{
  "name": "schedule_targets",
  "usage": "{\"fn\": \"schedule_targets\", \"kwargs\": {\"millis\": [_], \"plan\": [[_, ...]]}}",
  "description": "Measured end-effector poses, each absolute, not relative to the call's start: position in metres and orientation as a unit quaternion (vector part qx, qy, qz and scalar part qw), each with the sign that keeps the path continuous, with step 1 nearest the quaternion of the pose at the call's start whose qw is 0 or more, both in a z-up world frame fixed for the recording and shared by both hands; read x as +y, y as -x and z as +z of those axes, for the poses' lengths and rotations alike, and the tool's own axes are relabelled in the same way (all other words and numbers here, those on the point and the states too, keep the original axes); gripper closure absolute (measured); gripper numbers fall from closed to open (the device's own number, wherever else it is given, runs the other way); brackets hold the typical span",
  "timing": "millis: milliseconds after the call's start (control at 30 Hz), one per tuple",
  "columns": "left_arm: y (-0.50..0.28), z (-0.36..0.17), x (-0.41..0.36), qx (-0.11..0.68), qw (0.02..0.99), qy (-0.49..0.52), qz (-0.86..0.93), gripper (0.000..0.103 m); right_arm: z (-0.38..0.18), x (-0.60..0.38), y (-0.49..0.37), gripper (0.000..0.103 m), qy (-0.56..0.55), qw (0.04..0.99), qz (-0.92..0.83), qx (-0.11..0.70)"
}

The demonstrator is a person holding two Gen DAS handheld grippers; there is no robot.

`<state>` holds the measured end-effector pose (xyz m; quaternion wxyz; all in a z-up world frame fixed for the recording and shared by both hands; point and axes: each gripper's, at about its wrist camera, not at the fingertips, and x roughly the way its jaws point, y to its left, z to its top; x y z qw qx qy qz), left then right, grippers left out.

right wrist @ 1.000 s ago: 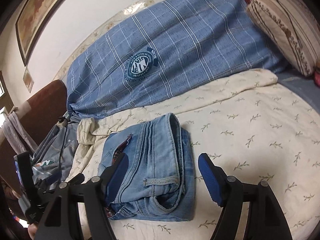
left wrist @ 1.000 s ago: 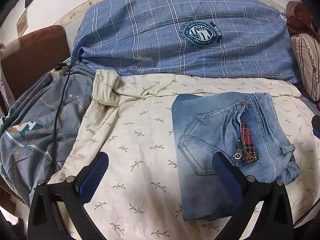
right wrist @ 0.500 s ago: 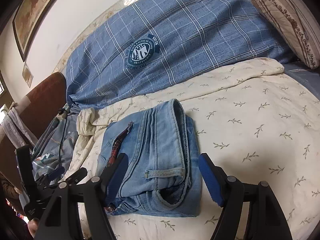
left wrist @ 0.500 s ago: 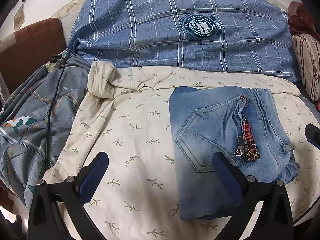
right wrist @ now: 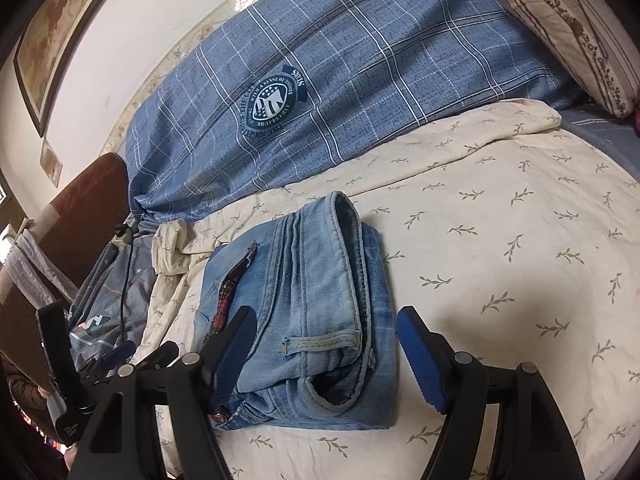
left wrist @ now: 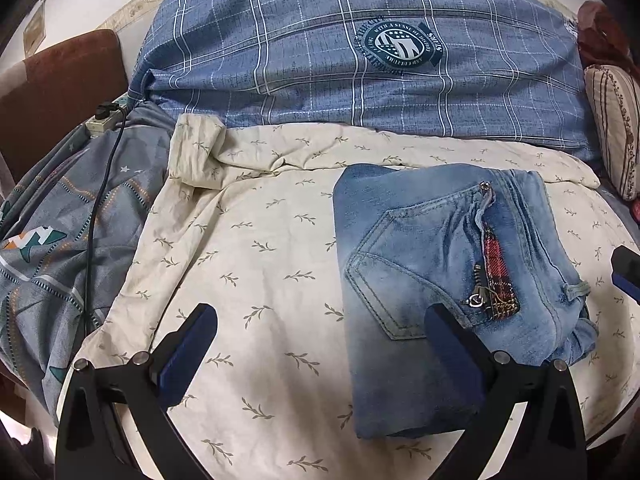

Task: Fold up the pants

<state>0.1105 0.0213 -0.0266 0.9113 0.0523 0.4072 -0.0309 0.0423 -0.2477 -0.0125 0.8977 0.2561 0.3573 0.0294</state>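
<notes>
Light blue jeans lie folded into a compact stack on the cream leaf-print sheet, back pocket and red plaid tag up. In the right wrist view the jeans show their waistband edge and a belt loop. My left gripper is open and empty, above the sheet by the stack's left edge, its right finger over the jeans' near corner. My right gripper is open and empty, hovering over the stack's near end. The left gripper also shows in the right wrist view at lower left.
A blue plaid duvet is piled along the wall behind. A grey patterned blanket with a black cable and power strip lies left. A striped pillow sits right. A brown headboard stands far left.
Both grippers have drawn back and risen slightly from the folded jeans. The jeans have not moved.
</notes>
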Motion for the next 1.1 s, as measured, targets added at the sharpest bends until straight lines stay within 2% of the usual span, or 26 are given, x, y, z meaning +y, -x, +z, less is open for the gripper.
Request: {"fn": "schedule_targets", "kwargs": {"millis": [1100], "plan": [[-0.113,-0.03,0.009,0.418,0.906,-0.054,-0.043,0.0,-0.013,-0.252,-0.04,0.027,-0.257,0.896,0.031,0.362]]}}
